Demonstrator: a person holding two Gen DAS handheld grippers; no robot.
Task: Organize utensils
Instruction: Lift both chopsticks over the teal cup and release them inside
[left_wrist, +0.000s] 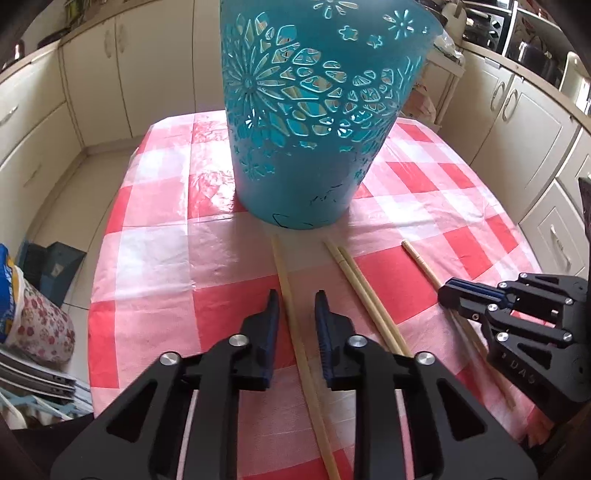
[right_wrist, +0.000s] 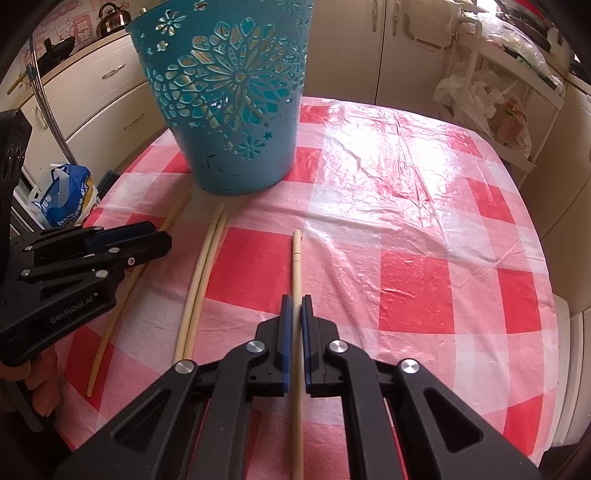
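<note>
A teal cut-out basket (left_wrist: 314, 129) (right_wrist: 236, 110) stands on the red-and-white checked table (left_wrist: 147, 258), and pale sticks show through its holes. Wooden chopsticks lie in front of it. My left gripper (left_wrist: 297, 295) (right_wrist: 162, 236) straddles the leftmost chopstick (left_wrist: 280, 258) on the cloth. Its fingers are drawn in on the stick, and the right wrist view shows them closed over it. A pair of chopsticks (left_wrist: 354, 280) (right_wrist: 207, 258) lies loose between the two grippers. My right gripper (right_wrist: 296, 299) (left_wrist: 445, 293) is shut on the rightmost chopstick (right_wrist: 296, 258), which rests on the table.
Cream kitchen cabinets (left_wrist: 110, 74) ring the table. A blue-and-white bag (right_wrist: 66, 199) sits on the floor at the left, and a white rack with plastic bags (right_wrist: 480, 96) stands at the back right. A person's fingers (right_wrist: 40, 387) hold the left gripper's handle.
</note>
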